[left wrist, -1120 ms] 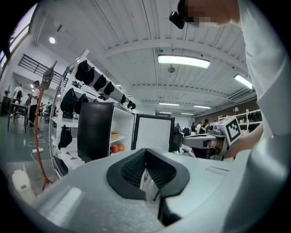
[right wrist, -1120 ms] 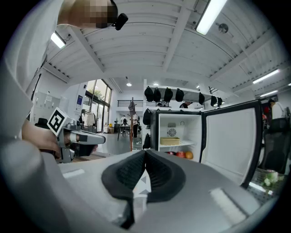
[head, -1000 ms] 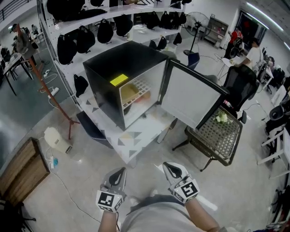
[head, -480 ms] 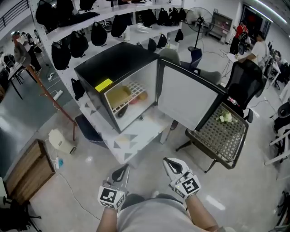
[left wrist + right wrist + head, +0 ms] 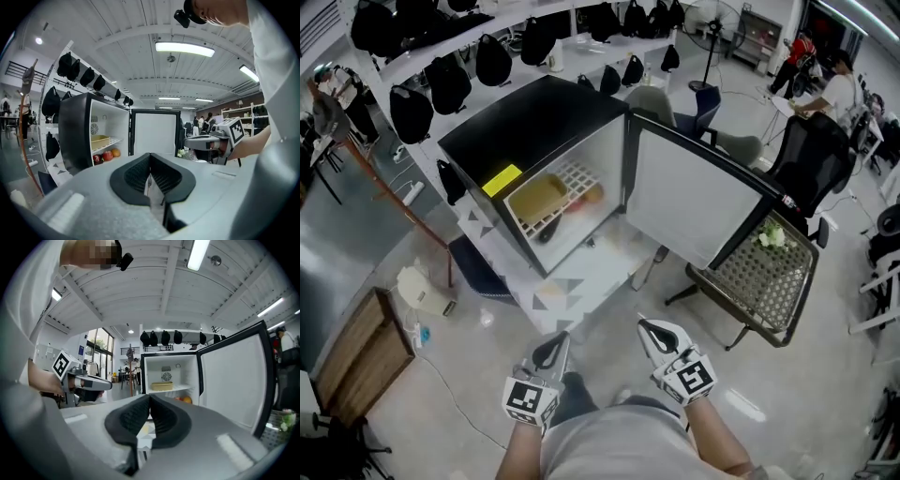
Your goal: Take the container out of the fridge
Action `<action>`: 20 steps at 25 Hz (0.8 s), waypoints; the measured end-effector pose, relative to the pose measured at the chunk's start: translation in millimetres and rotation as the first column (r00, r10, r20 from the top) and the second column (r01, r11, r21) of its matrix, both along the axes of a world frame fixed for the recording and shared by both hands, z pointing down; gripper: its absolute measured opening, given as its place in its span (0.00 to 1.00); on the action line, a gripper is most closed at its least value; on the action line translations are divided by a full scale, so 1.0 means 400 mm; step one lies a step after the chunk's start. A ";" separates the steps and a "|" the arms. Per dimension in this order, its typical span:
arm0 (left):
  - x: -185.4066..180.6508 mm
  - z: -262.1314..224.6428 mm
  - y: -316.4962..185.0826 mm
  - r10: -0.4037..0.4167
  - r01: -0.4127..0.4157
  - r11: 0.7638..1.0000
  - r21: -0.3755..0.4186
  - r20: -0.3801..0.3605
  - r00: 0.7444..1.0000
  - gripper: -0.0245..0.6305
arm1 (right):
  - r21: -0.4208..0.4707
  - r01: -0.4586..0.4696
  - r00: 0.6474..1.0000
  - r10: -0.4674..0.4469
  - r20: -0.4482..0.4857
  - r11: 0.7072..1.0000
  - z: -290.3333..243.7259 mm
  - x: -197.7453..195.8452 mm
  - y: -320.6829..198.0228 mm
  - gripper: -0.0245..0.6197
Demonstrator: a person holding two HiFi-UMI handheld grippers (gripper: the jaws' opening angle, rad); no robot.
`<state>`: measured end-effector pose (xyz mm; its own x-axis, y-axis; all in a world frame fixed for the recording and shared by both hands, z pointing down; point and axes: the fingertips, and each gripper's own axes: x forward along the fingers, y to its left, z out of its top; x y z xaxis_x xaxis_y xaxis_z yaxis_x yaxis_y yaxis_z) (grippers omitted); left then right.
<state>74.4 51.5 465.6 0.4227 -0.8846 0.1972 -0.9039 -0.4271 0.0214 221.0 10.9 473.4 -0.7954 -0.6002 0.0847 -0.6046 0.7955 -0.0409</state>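
A small black fridge [image 5: 525,131] stands on a low white table [image 5: 567,286] with its door [image 5: 689,202] swung open to the right. On its wire shelf lies a flat yellow container [image 5: 536,197] [image 5: 101,139] [image 5: 161,386]; red and orange fruit [image 5: 105,155] sit below the shelf. My left gripper [image 5: 547,353] [image 5: 150,174] and right gripper [image 5: 656,336] [image 5: 149,414] are held low in front of my body, well short of the fridge. Both are shut with nothing between the pads.
A wicker-topped stool [image 5: 759,281] with a small white thing on it stands under the open door. Shelves of black bags [image 5: 478,56] run behind the fridge. A wooden box [image 5: 352,361] and a cable lie on the floor at left. People stand at the far right.
The view has drawn closer to the fridge, which now sits lower and more to the left in the head view. Both grippers stay shut and low.
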 end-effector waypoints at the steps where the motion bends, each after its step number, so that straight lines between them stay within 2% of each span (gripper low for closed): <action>1: -0.009 0.005 -0.015 0.010 -0.010 1.000 -0.003 -0.002 1.000 0.05 | -0.001 -0.006 1.000 0.006 -0.007 1.000 0.002 -0.011 -0.012 0.04; 12: -0.216 0.015 -0.205 0.116 -0.116 0.993 0.001 0.013 0.993 0.05 | 0.035 -0.067 0.994 0.070 -0.089 0.997 0.006 -0.231 -0.172 0.04; 20: -0.375 0.025 -0.292 0.182 -0.182 0.983 0.002 0.013 0.983 0.05 | 0.058 -0.125 0.982 0.131 -0.135 0.991 0.021 -0.383 -0.281 0.04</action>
<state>-75.5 -65.4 475.6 0.5742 -0.7937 0.2011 -0.8112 -0.5846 0.0088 67.8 -101.4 481.7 -0.6945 -0.7023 0.1563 -0.6986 0.7102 0.0869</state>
